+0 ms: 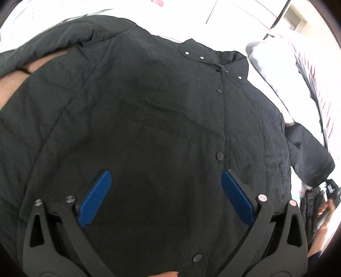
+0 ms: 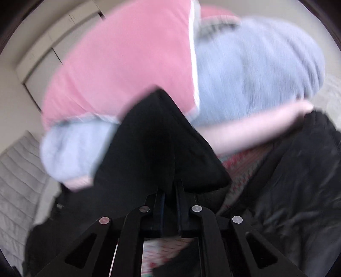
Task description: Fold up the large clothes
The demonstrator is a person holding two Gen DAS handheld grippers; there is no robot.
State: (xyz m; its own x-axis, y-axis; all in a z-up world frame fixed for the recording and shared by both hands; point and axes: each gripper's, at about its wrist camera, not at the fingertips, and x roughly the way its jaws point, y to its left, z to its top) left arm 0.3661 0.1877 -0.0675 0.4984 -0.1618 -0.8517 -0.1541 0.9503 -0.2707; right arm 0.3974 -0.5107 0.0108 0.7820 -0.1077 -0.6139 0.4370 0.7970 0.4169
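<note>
The jacket lies spread flat on the bed.

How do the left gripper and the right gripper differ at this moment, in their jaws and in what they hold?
The left gripper has its jaws wide apart, while the right gripper has them shut. The left gripper holds nothing and only hovers above the front of the black jacket; the right gripper pinches a fold of black cloth. The left gripper's blue pads show clearly; the right gripper's are almost hidden. Both have the same black frame.
</note>
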